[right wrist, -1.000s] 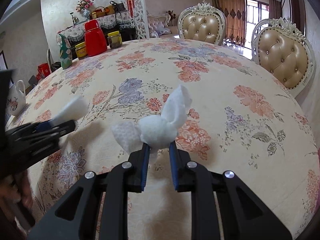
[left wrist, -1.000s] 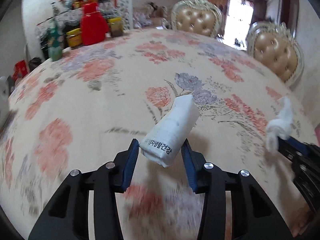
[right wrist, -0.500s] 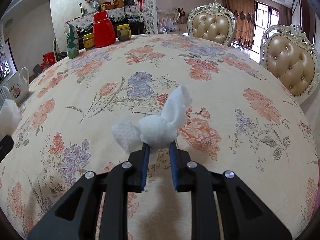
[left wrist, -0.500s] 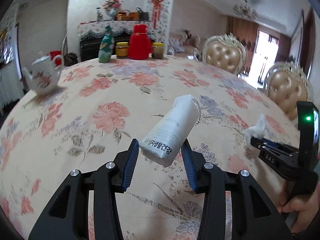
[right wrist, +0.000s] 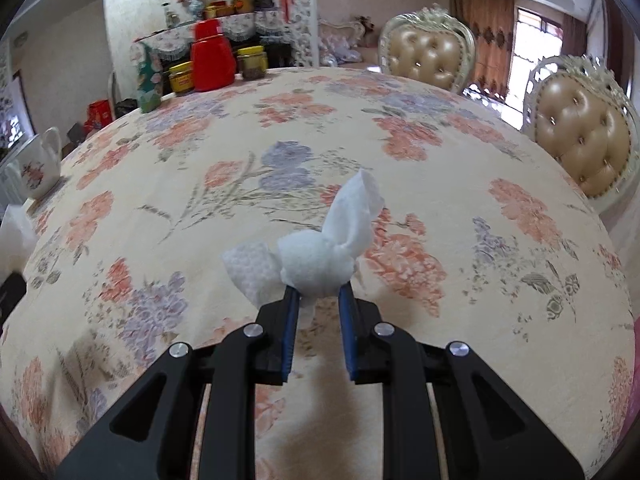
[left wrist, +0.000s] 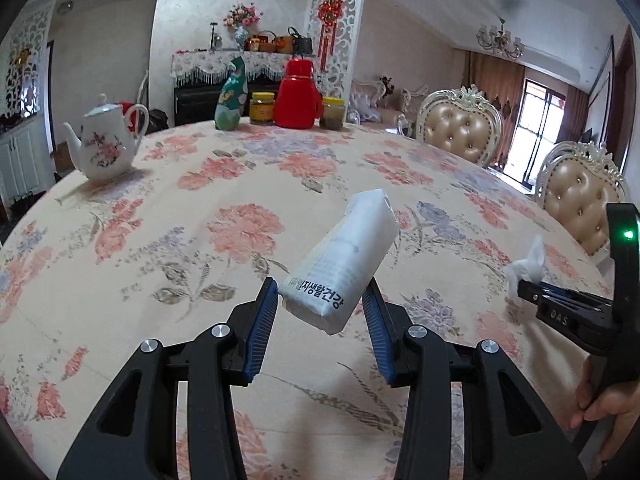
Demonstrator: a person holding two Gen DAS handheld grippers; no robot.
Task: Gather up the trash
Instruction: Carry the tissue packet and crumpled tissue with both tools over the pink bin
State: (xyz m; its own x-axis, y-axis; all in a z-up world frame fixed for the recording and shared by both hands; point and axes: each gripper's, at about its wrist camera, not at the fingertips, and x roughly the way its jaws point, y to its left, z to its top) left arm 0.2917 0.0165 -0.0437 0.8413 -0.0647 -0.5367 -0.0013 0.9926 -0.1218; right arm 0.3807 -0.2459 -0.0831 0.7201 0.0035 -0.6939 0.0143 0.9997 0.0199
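Observation:
My left gripper [left wrist: 322,292] is shut on a white paper packet [left wrist: 344,256] with black Korean print, which juts forward and up, clear of the flowered tablecloth [left wrist: 160,208]. My right gripper [right wrist: 318,296] is shut on a crumpled white tissue [right wrist: 320,260], its loose ends sticking out above and to the left. The left wrist view shows the right gripper [left wrist: 520,288] at the right edge with the tissue [left wrist: 528,264] at its tip and a hand below it. At the far left edge of the right wrist view, a white patch [right wrist: 12,228] is the packet.
A flowered white teapot [left wrist: 104,144] stands at the table's left edge. At the far side are a green bottle [left wrist: 231,100], a red jug [left wrist: 298,96] and two jars. Two padded chairs [left wrist: 460,128] [left wrist: 580,196] stand along the right rim.
My left gripper has swung left, away from the right one, and rolled level, so the teapot and room come into its view. The packet stays gripped. The right gripper and tissue have barely moved.

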